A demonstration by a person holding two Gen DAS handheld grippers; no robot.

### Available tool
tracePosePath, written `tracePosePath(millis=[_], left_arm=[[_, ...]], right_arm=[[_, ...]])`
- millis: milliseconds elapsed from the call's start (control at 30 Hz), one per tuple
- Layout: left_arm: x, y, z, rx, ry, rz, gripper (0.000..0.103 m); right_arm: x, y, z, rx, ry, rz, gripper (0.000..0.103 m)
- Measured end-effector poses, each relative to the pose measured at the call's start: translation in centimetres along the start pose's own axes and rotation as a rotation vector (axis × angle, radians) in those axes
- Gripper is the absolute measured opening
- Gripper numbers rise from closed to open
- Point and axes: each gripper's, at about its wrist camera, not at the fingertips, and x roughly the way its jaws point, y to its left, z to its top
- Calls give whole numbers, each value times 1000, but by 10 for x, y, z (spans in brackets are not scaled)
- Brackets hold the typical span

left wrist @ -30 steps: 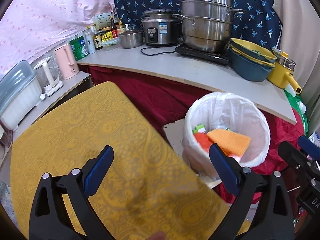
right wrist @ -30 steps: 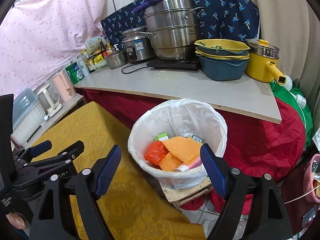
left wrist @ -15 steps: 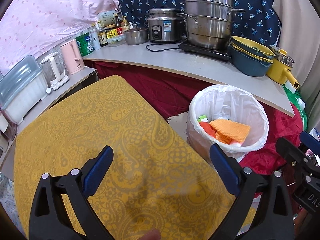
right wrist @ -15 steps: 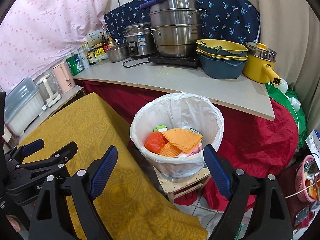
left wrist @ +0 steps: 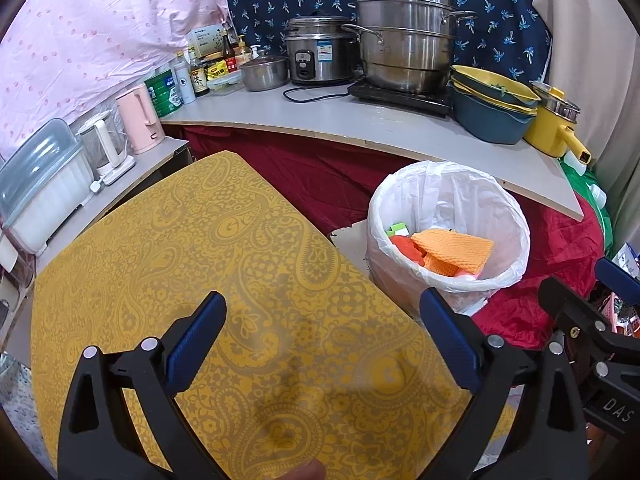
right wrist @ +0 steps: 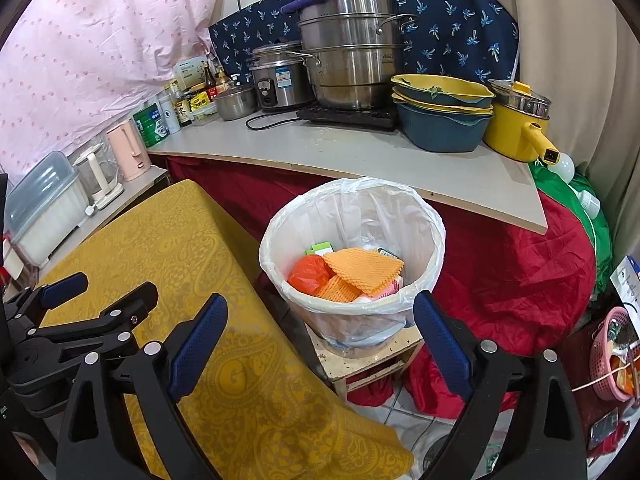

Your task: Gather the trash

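Observation:
A bin lined with a white bag (left wrist: 448, 184) (right wrist: 352, 208) stands on a small wooden stool right of the table. It holds orange foam netting (left wrist: 454, 246) (right wrist: 362, 266), a red-orange wad (right wrist: 308, 274) and a green-white carton (right wrist: 320, 246). My left gripper (left wrist: 322, 338) is open and empty above the yellow tablecloth (left wrist: 180, 240). My right gripper (right wrist: 320, 340) is open and empty, in front of the bin. The left gripper also shows at the left of the right wrist view (right wrist: 80, 304).
A grey counter (left wrist: 360, 120) behind carries steel pots (left wrist: 404, 36), a rice cooker (left wrist: 316, 56), stacked bowls (left wrist: 492, 108), a yellow pot (left wrist: 554, 130) and bottles. A pink kettle (left wrist: 140, 118) and a plastic box (left wrist: 40, 184) stand at left. Red cloth (right wrist: 500, 280) hangs under the counter.
Both grippers have drawn back and up from the bin and table, so more of each shows. Both stayed open and empty.

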Motion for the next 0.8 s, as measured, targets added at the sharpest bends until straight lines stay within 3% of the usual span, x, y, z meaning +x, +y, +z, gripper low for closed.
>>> tracePosePath(millis=[800], left_arm=[[-1, -11, 0, 19, 5, -9, 93]], right_arm=[[2, -6, -5, 6, 7, -27, 90]])
